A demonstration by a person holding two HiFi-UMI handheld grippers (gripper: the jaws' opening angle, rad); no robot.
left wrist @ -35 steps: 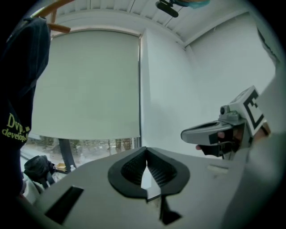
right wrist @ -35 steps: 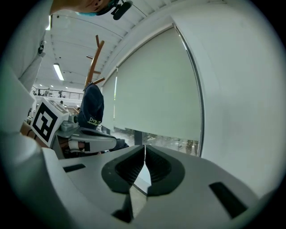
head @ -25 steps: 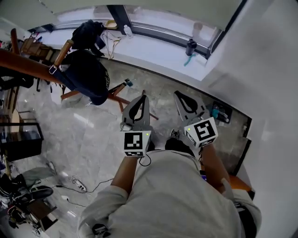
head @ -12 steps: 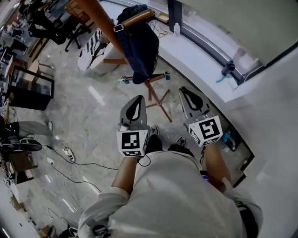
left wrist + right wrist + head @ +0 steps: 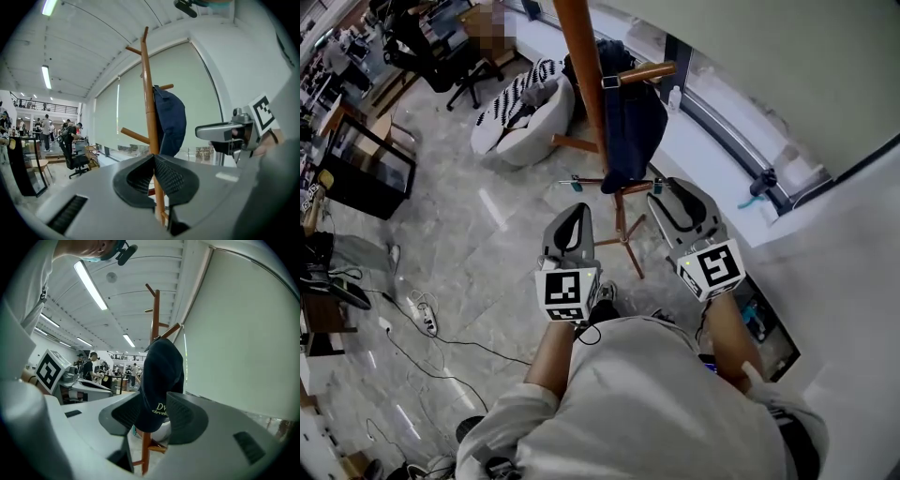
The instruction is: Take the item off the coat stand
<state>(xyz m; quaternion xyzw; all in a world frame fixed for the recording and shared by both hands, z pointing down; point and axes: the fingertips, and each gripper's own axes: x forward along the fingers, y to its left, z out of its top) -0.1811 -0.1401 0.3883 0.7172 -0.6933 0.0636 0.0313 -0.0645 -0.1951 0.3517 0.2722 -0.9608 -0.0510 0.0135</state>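
A dark navy cap [image 5: 633,122] hangs from a peg of the wooden coat stand [image 5: 579,80], just ahead of both grippers. In the right gripper view the cap [image 5: 161,376] shows pale lettering and fills the gap seen between the jaws, still some way beyond them. My right gripper [image 5: 680,208] [image 5: 153,401] is opening, its jaws spread and touching nothing. My left gripper [image 5: 565,234] [image 5: 153,157] is shut and empty, its tip lined up with the stand's pole [image 5: 151,126]. The cap [image 5: 168,119] hangs to the right of the pole there.
The stand's feet [image 5: 623,234] splay over the marble floor below the grippers. A white beanbag with a striped cloth [image 5: 520,117] lies to the left, with an office chair [image 5: 441,56] behind it. A window ledge [image 5: 722,141] runs at the right. Cables [image 5: 422,314] trail on the floor.
The view has swung round, so the coat stand and cap now stand right in front of both grippers. The right gripper's jaws have spread apart; the left stays shut.
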